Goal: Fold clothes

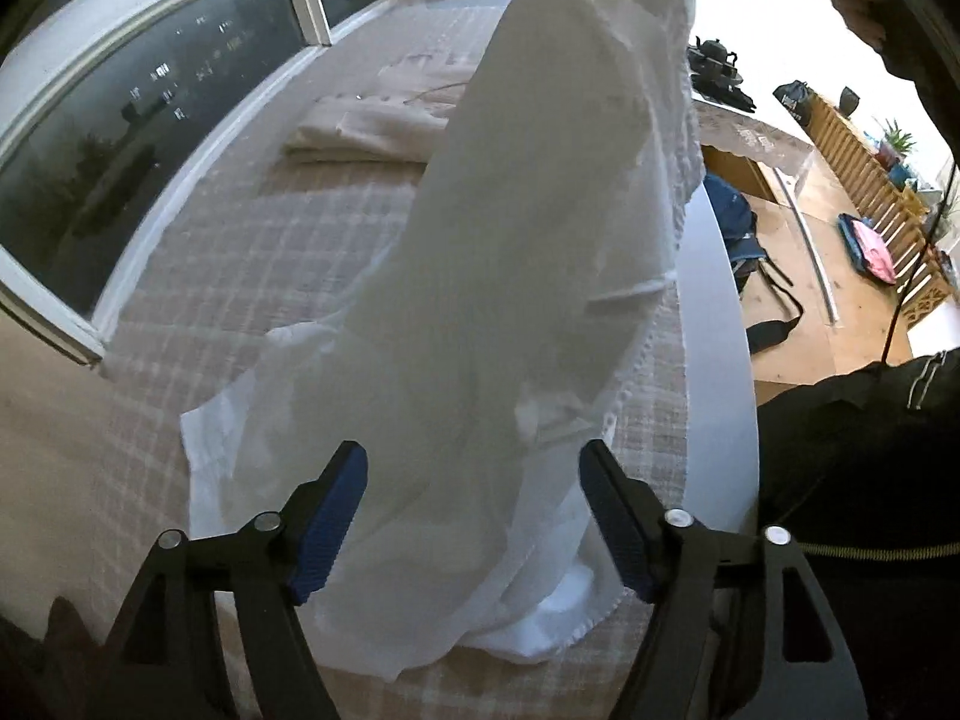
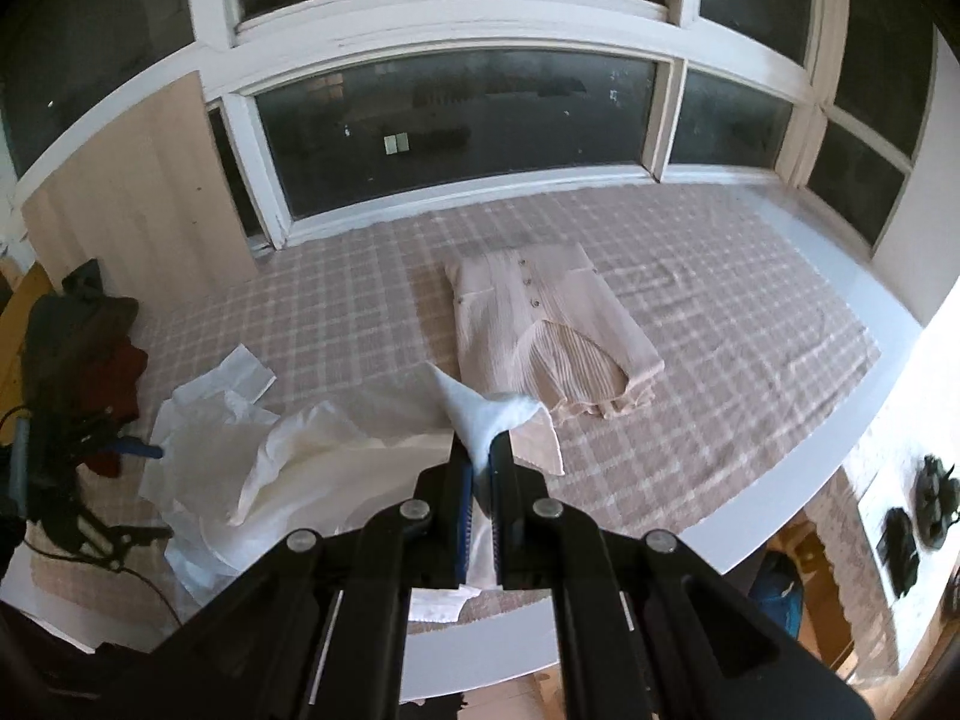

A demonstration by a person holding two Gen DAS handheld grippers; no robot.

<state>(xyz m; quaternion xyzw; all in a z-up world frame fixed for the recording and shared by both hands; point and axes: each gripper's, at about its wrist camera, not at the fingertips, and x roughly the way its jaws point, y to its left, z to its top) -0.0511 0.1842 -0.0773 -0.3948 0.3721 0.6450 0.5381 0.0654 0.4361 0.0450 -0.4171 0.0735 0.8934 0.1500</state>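
A thin white garment (image 1: pixel 540 240) hangs in a long drape from the top of the left wrist view down onto the checked cloth (image 1: pixel 240 252). My left gripper (image 1: pixel 473 456) is open, its blue pads (image 1: pixel 336 516) standing on either side of the hanging fabric without pressing it. My right gripper (image 2: pixel 480 450) is shut on a bunched corner of the white garment (image 2: pixel 312 450), lifted above the table while the rest trails crumpled to the left. A folded pale pink buttoned garment (image 2: pixel 540 324) lies flat further back, near the window.
The white table edge (image 2: pixel 780 510) curves along the right. A dark and red clothes pile (image 2: pixel 90 372) sits at the table's left end. A person's dark sleeve (image 1: pixel 852 450) is at the right. A blue backpack (image 1: pixel 738 228) lies on the floor.
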